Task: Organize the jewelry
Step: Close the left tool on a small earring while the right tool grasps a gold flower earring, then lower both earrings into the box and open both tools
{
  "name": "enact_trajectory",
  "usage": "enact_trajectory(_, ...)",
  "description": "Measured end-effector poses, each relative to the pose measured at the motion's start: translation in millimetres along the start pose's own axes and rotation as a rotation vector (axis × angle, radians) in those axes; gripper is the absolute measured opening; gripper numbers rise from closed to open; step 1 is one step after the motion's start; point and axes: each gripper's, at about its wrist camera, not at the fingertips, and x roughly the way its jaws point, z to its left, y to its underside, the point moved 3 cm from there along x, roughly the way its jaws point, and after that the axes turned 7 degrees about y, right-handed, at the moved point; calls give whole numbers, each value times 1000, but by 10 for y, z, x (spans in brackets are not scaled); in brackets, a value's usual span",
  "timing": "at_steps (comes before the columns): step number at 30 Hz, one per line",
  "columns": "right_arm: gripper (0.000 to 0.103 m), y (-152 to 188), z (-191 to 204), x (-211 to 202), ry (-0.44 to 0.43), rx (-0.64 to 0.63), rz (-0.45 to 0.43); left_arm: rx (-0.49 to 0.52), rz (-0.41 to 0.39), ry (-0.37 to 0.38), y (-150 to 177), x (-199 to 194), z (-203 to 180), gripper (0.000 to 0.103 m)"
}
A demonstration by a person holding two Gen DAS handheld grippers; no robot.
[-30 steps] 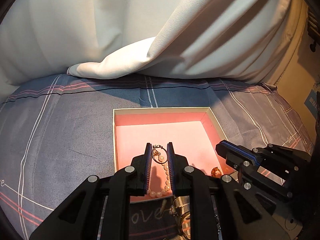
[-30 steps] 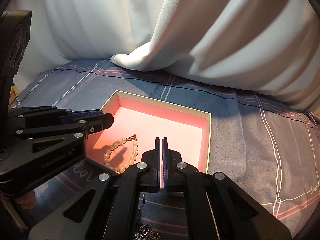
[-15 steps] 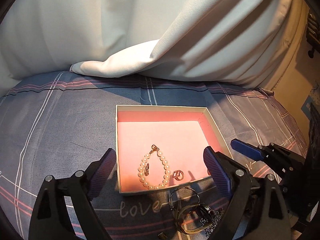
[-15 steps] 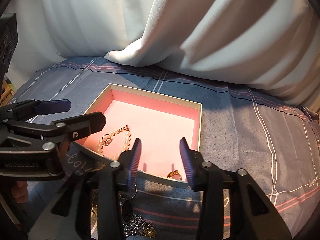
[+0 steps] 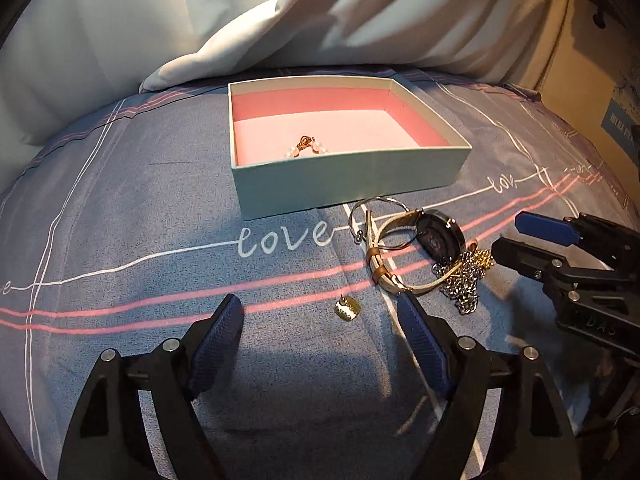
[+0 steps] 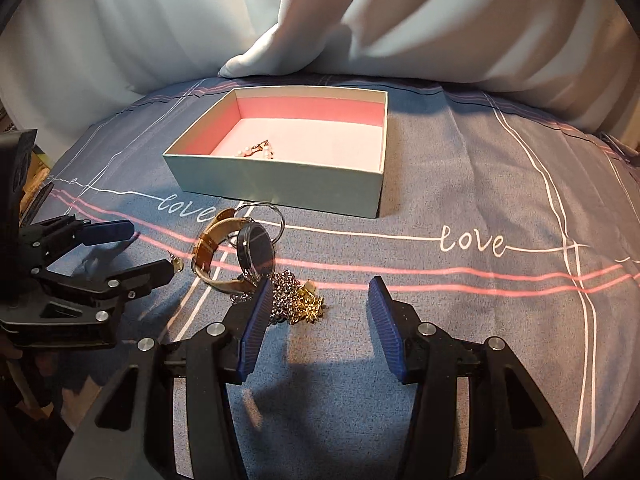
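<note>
Nearest the left wrist camera, the left gripper (image 5: 320, 320) hangs low over the grey-blue striped bedsheet (image 5: 120, 208), its blue-padded jaws spread wide with nothing between them. Just beyond the gap lies a small gold square-plate earring (image 5: 347, 309), flat on the sheet, its post pointing up and away toward the box.

In the right wrist view, the right gripper (image 6: 316, 316) is likewise wide open and empty. Its left pad stands just beside a heap of silver chain (image 6: 285, 289) tangled with a gold chain piece (image 6: 310, 305).

Touching that heap is a tan leather-strap wristwatch with a dark round face (image 5: 438, 236), lying on its side, the face tilted up toward the right gripper and the looped strap stretching leftward. A thin silver open bangle (image 5: 374, 216) rests against the strap, just in front of the box.

Farther off sits a pale green rectangular cardboard box with a pink lining (image 5: 348, 184), its long side running left to right. Inside, near its front wall, lies a pearl bracelet with a gold clasp (image 5: 306, 147), the clasp end pointing away; the front wall hides the rest.

Behind the box, a white draped curtain (image 5: 248, 20) meets the sheet.
</note>
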Motion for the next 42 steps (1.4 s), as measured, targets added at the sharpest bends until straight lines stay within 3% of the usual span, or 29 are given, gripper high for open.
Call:
enact_trajectory(1,50,17,2,7,-1,1,4,23,10,-11,5,51,-27,67)
enact_trajectory(5,50,50,6,75,-2,-8,27,112,28,-61,-8,183,-129,61)
enact_trajectory(6,49,57,10,97,-4,-13,31,118,30,-53,-19,197,-143,54)
enact_trajectory(9,39,69,45,163,-14,-30,38,111,25,-48,-39,213,-134,35)
enact_trajectory(12,24,61,86,182,-48,-45,35,104,17,-48,-31,196,-123,22)
enact_trajectory(16,18,67,133,157,-44,-74,25,71,8,-38,-34,176,-90,9)
enact_trajectory(26,18,-133,152,-112,-21,-73,-43,-6,-56,24,-172,-108,17,5)
enact_trajectory(35,18,-504,288,-136,-24,-107,-92,-33,-144,38,-651,-355,85,5)
enact_trajectory(42,18,-998,337,-54,-16,-119,-138,-49,-186,30,-1101,-331,123,5)
